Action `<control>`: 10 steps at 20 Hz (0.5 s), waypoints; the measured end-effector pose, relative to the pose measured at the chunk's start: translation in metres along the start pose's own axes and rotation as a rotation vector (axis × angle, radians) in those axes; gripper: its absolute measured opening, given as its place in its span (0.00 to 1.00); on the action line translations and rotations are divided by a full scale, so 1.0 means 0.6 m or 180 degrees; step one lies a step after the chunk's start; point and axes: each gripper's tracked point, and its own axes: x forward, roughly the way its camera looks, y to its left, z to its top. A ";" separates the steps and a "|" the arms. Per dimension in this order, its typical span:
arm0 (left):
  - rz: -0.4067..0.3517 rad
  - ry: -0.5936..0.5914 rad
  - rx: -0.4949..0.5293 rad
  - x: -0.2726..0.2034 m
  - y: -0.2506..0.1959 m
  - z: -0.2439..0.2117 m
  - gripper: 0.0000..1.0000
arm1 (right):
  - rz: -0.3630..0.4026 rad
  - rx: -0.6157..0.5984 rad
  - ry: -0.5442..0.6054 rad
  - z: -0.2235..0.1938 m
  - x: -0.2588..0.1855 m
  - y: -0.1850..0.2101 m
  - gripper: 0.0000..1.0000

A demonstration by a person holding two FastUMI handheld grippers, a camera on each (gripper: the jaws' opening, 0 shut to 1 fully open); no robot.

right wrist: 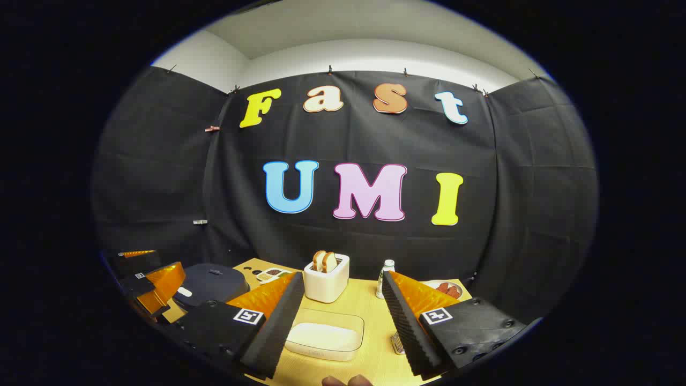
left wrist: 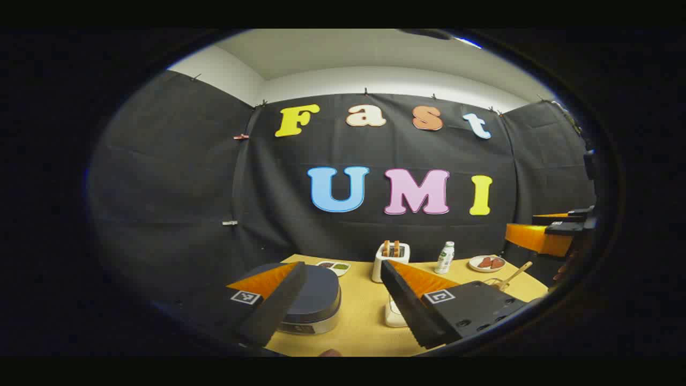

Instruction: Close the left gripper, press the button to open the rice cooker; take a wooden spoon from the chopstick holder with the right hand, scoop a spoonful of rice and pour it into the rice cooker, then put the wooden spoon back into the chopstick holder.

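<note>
Black cloth walls enclose a tan tabletop (right wrist: pixel 364 305). Left gripper (left wrist: pixel 343 300): fingers spread, holding nothing; one closed rice cooker (left wrist: pixel 313 297) lies behind its left finger, one toaster (left wrist: pixel 391 257) with two slices between the fingers, farther off. One wooden spoon (left wrist: pixel 515 274) stands beyond the right finger, near the table edge. Right gripper (right wrist: pixel 340 319): fingers spread over one clear rice container (right wrist: pixel 324 338); one bottle (right wrist: pixel 385 276) stands behind.

Yellow table (right wrist: pixel 370 308) w/ rice cooker (left wrist: pixel 316 300), toaster (right wrist: pixel 327 284), clear rice box (right wrist: pixel 324 338), bottle (left wrist: pixel 445 257), plates
</note>
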 end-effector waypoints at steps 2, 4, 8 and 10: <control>0.0025 -0.0016 0.0001 0.000 0.003 0.004 0.95 | 0.0012 0.0022 0.0016 -0.005 -0.003 0.000 0.91; 0.0046 0.0001 0.0012 -0.004 0.002 0.002 0.95 | 0.0022 0.0046 0.0014 -0.003 -0.006 0.001 0.92; 0.0048 0.0009 0.0003 -0.012 0.000 0.006 0.95 | 0.0030 0.0015 0.0004 -0.003 -0.011 0.000 0.92; 0.0038 0.0015 -0.0002 -0.014 -0.001 0.006 0.95 | 0.0034 -0.0010 -0.0006 -0.001 -0.013 -0.001 0.92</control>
